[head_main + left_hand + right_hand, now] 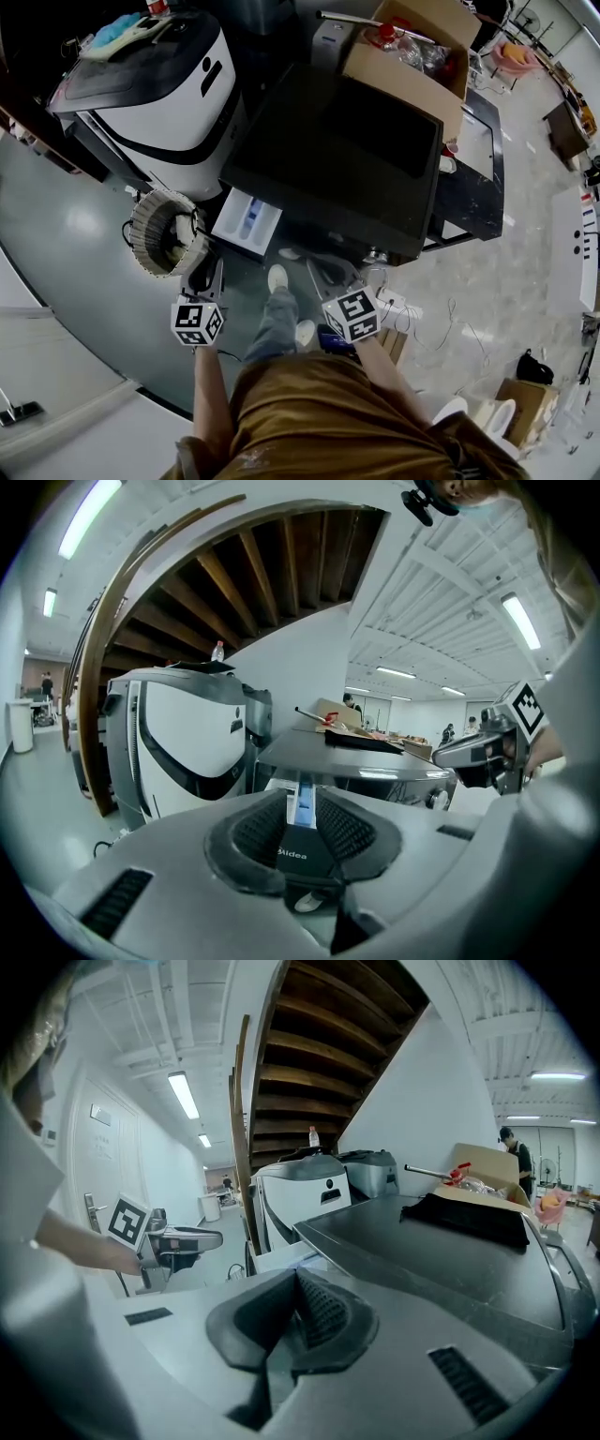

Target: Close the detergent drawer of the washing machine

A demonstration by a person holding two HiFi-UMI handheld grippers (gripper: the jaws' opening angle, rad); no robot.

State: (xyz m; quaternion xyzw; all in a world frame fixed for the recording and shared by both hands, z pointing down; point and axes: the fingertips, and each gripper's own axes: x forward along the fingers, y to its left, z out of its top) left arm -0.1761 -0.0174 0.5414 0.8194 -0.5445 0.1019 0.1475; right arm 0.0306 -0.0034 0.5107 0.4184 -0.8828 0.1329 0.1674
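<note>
The dark-topped washing machine (356, 150) stands ahead of me, and its white detergent drawer (246, 223) juts out from the front left corner. My left gripper (208, 272) hovers just in front of the drawer; in the left gripper view the drawer (292, 799) shows through a narrow gap in this gripper (302, 827), nothing touching its pads. My right gripper (328, 272) hangs near the machine's front, to the right of the drawer. In its own view the right gripper (298, 1283) has its pads meeting at the tips, empty, with the drawer (281, 1258) beyond.
A white-and-black appliance (159, 84) stands left of the washer. A wicker basket (164, 230) sits on the floor beside the drawer. An open cardboard box (412, 47) rests on the machine's far side. A power strip with cables (389, 300) lies on the floor at right.
</note>
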